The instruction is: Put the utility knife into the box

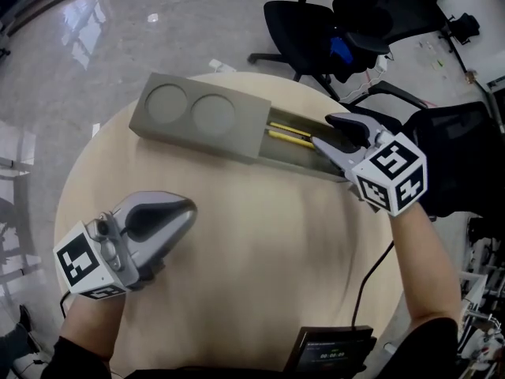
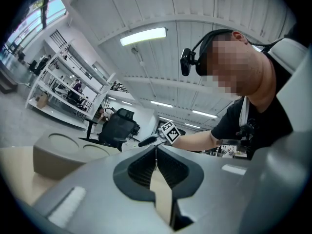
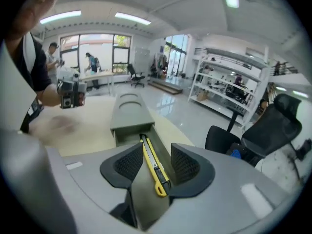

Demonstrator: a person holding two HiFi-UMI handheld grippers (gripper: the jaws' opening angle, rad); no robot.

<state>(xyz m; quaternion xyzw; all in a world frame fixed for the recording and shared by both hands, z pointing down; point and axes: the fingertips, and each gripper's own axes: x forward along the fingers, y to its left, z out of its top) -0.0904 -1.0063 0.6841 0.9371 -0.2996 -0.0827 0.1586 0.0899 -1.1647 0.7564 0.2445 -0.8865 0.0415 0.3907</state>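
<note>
The knife (image 3: 155, 169) is lying lengthwise in the open part of the box (image 1: 201, 117), beside its lid, on the round worktop (image 1: 260, 251). The right hand-held gripper (image 1: 322, 130) is hovering over that open end, tilting downward, its jaws standing wide apart and pressing on nothing; in its own view the yellow knife is showing in the gap between them, down in the box and clear of both pads. The left hand-held gripper (image 1: 189, 208) is resting on the worktop near the person, well apart from the box, pointing level, its jaws sitting together at the tips with nothing in them.
</note>
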